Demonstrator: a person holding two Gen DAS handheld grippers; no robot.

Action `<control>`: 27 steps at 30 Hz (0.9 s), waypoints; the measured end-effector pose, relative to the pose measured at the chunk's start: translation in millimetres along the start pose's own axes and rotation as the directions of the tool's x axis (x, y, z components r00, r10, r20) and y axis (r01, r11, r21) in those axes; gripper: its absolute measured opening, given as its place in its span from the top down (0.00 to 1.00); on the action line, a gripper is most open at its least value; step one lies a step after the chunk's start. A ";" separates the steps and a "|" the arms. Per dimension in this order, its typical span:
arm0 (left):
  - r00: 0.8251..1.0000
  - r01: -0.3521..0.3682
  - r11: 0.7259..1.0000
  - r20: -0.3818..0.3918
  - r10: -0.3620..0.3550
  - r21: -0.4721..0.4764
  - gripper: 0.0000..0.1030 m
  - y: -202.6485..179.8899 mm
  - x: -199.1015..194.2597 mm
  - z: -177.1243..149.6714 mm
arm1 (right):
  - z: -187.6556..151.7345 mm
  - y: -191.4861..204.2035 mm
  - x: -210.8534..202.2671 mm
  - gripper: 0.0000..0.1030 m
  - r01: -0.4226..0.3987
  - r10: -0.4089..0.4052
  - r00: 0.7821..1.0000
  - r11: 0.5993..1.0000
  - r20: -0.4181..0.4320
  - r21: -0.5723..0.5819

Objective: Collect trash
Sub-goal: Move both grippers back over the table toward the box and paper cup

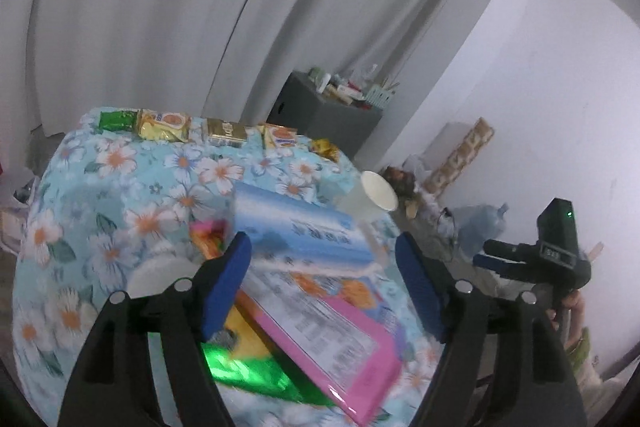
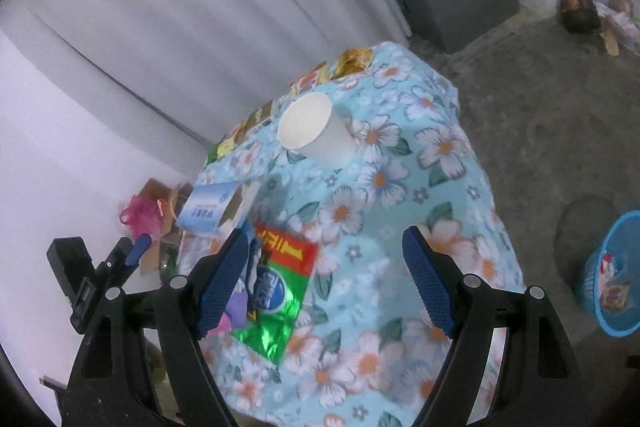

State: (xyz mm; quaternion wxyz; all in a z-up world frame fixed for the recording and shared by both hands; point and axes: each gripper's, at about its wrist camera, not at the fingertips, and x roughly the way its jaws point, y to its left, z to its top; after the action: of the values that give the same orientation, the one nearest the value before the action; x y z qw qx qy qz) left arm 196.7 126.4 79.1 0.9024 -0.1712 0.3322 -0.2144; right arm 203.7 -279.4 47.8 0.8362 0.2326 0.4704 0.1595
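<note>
left gripper [image 1: 324, 279] spread, empty | blue box [image 1: 296, 227] at 12 o'clock, nearest, long axis 10-to-4 | right gripper [image 2: 326, 283] spread, cup [image 2: 314, 129] far at 12

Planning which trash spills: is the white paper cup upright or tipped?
Upright. The white paper cup stands on its base on the floral tablecloth, open mouth up.
</note>
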 end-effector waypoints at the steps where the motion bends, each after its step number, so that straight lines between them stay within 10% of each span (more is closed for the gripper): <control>1: 1.000 0.001 1.000 -0.012 -0.001 0.004 0.29 2.4 8.6 5.4 | 4.3 1.5 5.5 0.27 0.000 0.000 1.000 1.000 -0.003 0.002; 6: 0.994 0.029 0.997 -0.103 -0.036 -0.069 0.29 25.5 41.5 29.6 | 33.7 4.0 37.3 0.27 0.028 -0.028 1.000 0.999 -0.008 0.027; 20: 0.899 0.119 0.939 -0.366 -0.240 -0.323 0.36 84.2 117.3 44.0 | 78.0 -10.6 104.9 0.32 0.049 -0.042 0.997 0.994 -0.065 0.101; 27: 0.891 0.130 0.925 -0.367 -0.267 -0.357 0.70 91.9 119.0 42.9 | 83.5 -11.6 130.7 0.51 0.083 -0.070 0.989 0.992 -0.127 0.096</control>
State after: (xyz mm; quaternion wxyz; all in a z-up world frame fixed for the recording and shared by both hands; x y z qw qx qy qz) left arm 332.5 152.0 6.0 0.7454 -0.3014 0.5244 -0.2803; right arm 342.4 -245.7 -14.1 0.7981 0.2462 0.5373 0.1174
